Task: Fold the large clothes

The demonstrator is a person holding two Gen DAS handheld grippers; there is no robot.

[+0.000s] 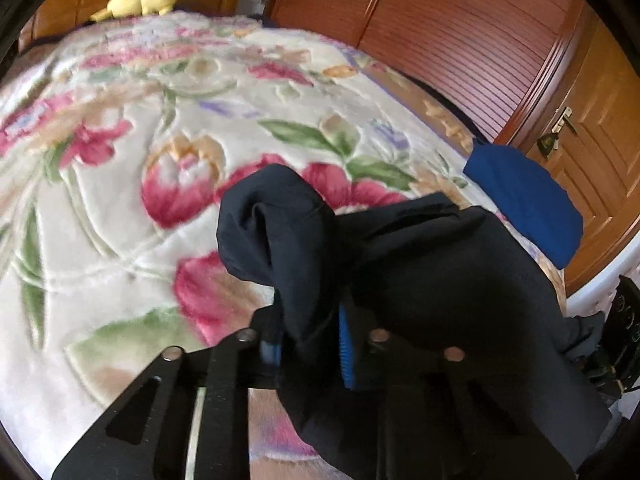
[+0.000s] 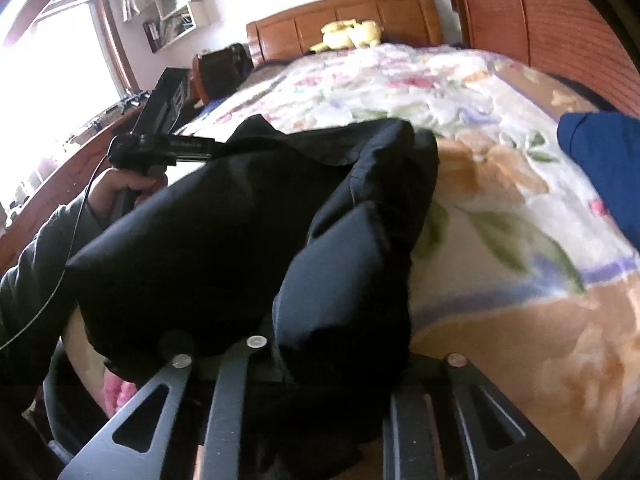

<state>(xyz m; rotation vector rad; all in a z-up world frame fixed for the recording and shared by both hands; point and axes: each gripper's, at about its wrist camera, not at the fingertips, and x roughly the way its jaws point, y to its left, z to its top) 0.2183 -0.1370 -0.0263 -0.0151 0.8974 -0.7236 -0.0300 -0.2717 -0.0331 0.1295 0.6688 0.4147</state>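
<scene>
A dark navy garment (image 1: 420, 272) hangs bunched over the floral blanket (image 1: 120, 208) on the bed. My left gripper (image 1: 308, 344) is shut on a fold of it, and the cloth is pinched between its blue pads (image 1: 346, 352). In the right wrist view the same garment (image 2: 224, 232) spreads across the middle. My right gripper (image 2: 332, 360) is shut on a thick bunch of the cloth, which hides its fingertips. A person's hand (image 2: 120, 190) holds the left gripper's handle at the garment's far left corner.
A blue garment (image 1: 524, 196) lies at the bed's right edge, and shows again (image 2: 604, 160) in the right wrist view. A yellow plush toy (image 2: 348, 34) sits by the wooden headboard (image 2: 340, 12). A wooden wardrobe (image 1: 440, 20) and a door (image 1: 592, 148) stand to the right.
</scene>
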